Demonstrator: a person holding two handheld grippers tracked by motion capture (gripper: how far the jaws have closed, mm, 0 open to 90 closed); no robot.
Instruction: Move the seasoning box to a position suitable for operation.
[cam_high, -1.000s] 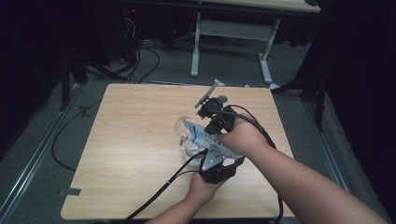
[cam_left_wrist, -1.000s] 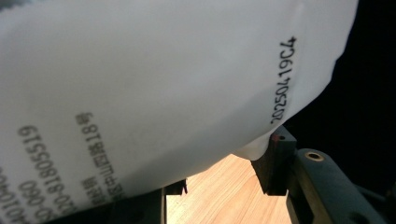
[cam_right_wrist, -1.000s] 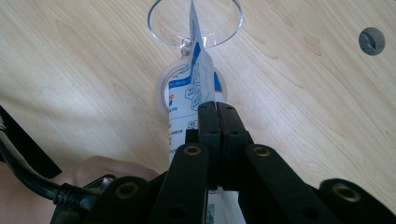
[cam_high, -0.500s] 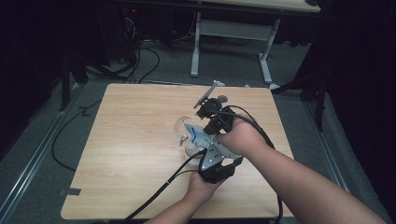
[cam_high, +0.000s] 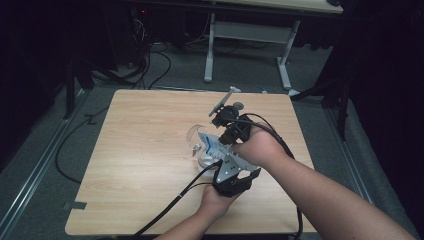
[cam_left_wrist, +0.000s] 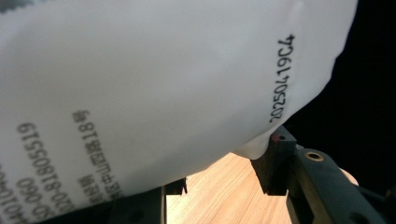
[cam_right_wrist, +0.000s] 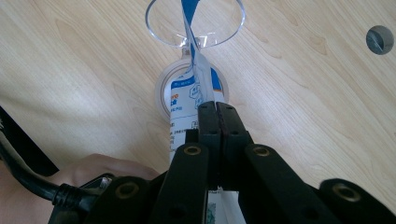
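Observation:
A white and blue printed pouch (cam_high: 210, 145) stands upright over a small clear round container (cam_high: 205, 161) on the wooden table (cam_high: 145, 150). The container's clear lid (cam_high: 194, 136) is swung open to the far side. From above, my right gripper (cam_right_wrist: 216, 108) is shut on the pouch's (cam_right_wrist: 187, 98) top edge, with the container (cam_right_wrist: 163, 91) and its lid (cam_right_wrist: 163, 23) below. Coming from the near side, my left gripper (cam_high: 214, 159) is shut on the pouch's lower part. In the left gripper view the pouch (cam_left_wrist: 163, 84) sits between the jaws of that gripper (cam_left_wrist: 224, 165), its printed back and date code facing the camera.
Cables trail from both grippers off the table's near edge (cam_high: 165, 210). A small grey round cap (cam_right_wrist: 379, 39) is set in the tabletop. A white-legged desk (cam_high: 250, 35) and floor cables (cam_high: 150, 60) lie beyond the far edge. Bare wood spreads to the left.

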